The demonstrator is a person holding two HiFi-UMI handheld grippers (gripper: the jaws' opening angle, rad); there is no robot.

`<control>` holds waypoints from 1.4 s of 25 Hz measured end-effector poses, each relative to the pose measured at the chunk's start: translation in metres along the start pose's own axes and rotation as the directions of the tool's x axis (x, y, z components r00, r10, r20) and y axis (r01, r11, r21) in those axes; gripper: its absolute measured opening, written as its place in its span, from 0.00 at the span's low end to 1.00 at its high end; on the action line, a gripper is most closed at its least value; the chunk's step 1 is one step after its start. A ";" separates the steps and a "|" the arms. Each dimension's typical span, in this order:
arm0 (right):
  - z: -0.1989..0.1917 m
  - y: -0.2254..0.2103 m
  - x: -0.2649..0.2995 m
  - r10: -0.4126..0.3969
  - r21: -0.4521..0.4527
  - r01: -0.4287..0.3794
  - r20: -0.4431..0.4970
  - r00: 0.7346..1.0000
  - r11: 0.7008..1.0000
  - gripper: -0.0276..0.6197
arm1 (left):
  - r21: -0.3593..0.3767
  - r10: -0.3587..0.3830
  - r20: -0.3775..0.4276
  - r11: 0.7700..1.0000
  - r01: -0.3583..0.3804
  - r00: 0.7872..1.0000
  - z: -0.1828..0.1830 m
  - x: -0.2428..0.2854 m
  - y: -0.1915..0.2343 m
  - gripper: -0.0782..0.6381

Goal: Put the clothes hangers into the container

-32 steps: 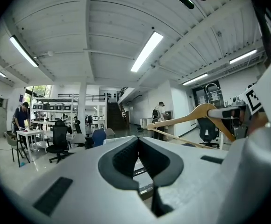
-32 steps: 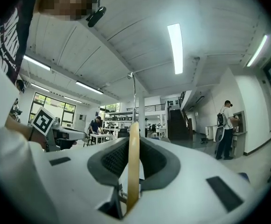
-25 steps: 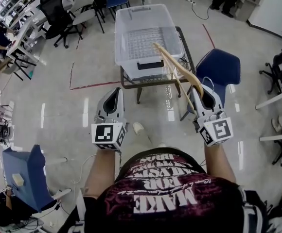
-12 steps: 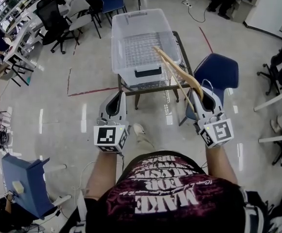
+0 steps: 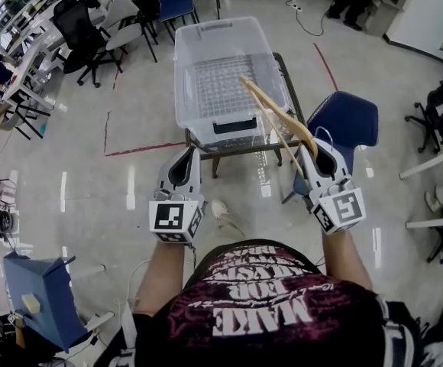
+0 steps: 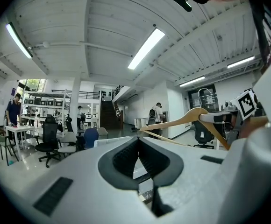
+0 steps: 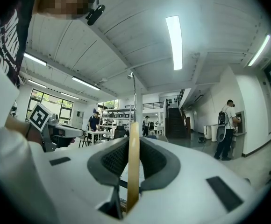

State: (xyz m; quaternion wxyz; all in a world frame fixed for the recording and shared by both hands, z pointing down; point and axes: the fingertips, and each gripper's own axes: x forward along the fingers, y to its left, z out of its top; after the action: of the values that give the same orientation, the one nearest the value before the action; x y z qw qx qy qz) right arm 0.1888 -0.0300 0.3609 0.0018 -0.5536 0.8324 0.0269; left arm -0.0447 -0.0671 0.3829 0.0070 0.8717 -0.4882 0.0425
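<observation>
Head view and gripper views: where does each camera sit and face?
Head view: on the person's head, facing down at a clear plastic container; forearms, left tool and right tool show.
Left gripper view: on the left tool, along its shut jaws, tilted ceilingward.
Right gripper view: on the right tool, along jaws clamping a pale wooden hanger.
Shared: that hanger.

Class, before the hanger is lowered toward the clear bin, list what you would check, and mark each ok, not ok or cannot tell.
1. Wooden hanger clamped in right tongs: ok.
2. Left tongs shut, empty: ok.
3. Clear bin has no lid on: ok.
4. Bin has room: ok, looks empty.
5. Hanger tip above the bin's opening: cannot tell, height unclear.
</observation>
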 end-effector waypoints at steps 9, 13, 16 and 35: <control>-0.001 -0.018 0.054 -0.015 -0.013 0.014 -0.017 1.000 1.000 0.14 | 0.020 -0.006 -0.018 1.000 0.007 1.000 -0.002 0.050 0.033 0.12; -0.003 -0.023 0.088 -0.006 -0.045 0.005 -0.029 1.000 0.999 0.14 | 0.009 -0.006 -0.034 1.000 0.006 0.999 -0.006 0.074 0.051 0.12; -0.007 -0.022 0.110 0.003 -0.054 -0.006 -0.039 0.999 0.999 0.14 | 0.000 -0.005 -0.055 1.000 0.005 0.998 -0.013 0.086 0.066 0.12; -0.018 -0.057 0.234 -0.083 -0.061 0.078 -0.090 0.992 0.995 0.14 | -0.022 -0.097 -0.136 0.995 0.095 0.986 -0.030 0.184 0.148 0.12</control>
State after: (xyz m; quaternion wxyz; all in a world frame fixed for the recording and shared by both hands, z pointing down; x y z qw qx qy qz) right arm 0.1512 -0.2688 0.3683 -0.0515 -0.5871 0.8075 0.0248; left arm -0.0769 -0.2996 0.4230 0.0491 0.8892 -0.4441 0.0981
